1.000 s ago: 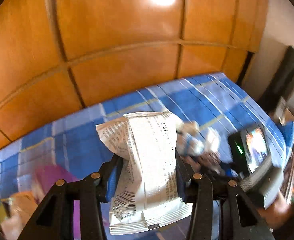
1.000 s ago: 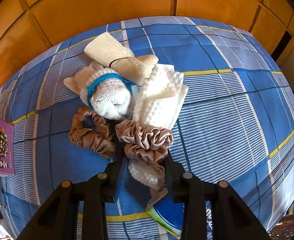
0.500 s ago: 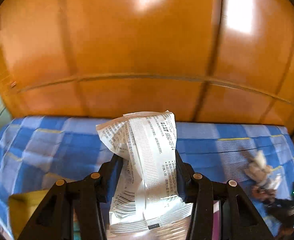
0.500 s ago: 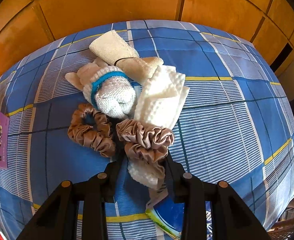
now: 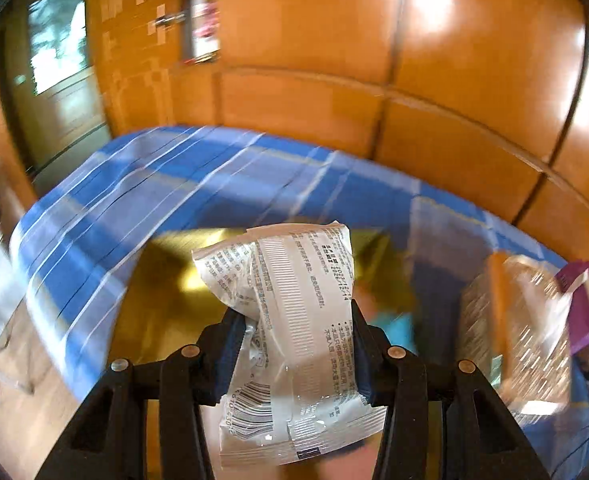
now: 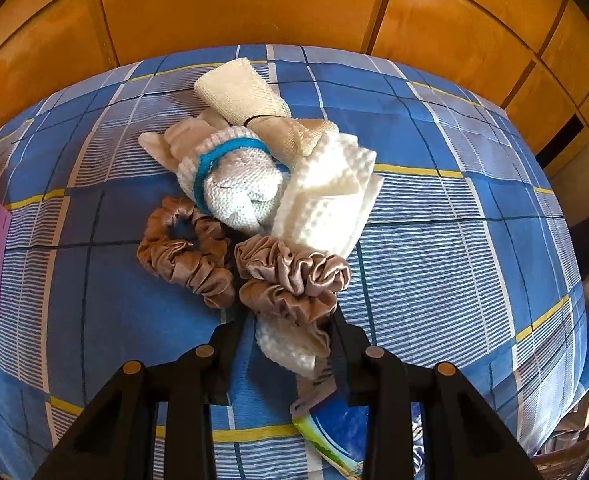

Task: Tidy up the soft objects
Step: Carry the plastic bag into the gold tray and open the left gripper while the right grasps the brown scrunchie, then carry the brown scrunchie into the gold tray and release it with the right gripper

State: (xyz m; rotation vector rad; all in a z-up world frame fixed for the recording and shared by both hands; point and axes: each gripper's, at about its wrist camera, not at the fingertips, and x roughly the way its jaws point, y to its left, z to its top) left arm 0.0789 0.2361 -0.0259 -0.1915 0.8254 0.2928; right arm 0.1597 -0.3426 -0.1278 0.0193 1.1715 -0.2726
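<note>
Left gripper (image 5: 294, 344) clamped on white packet (image 5: 294, 320), above blurred yellow patch (image 5: 166, 300), perhaps a box; right gripper (image 6: 284, 344) closed on white cloth (image 6: 290, 346) under taupe scrunchie (image 6: 290, 276), on blue bedsheet (image 6: 434, 280).

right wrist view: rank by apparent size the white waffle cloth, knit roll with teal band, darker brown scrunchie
1. white waffle cloth
2. knit roll with teal band, close behind; overlap in the pile makes this unsure
3. darker brown scrunchie, though nearer the camera
</note>
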